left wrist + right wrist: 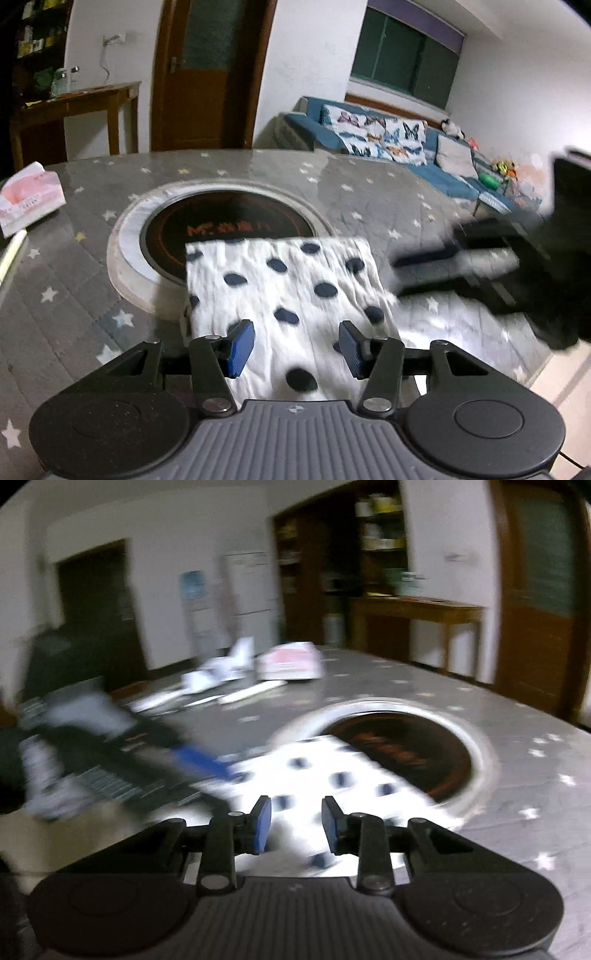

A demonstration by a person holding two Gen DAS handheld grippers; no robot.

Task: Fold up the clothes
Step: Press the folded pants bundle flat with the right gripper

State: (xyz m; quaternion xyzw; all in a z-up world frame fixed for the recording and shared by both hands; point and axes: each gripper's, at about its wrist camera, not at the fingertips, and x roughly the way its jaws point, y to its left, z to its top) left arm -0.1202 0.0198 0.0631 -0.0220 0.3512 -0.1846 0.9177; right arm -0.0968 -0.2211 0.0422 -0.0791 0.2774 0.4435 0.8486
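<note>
Hovering left gripper [296,343]: blue pads spread apart, nothing between them, over the near part of the folded cloth.
Right gripper [296,825]: pads also spread, empty, above the cloth's near edge; in the left wrist view it shows as a dark blur at the right [524,258].
Folded cloth [291,295]: white with dark blue dots, lying flat on the table, its far edge overlapping the round burner.
Round burner [229,221]: black disc sunk in a pale ring in the table's middle.
Table [369,192]: grey cover with white stars.
Tissue pack [31,195]: pink and white, at the table's far left edge; contents cannot be told.
Papers [221,675]: white, blurred, beside the tissue pack.
</note>
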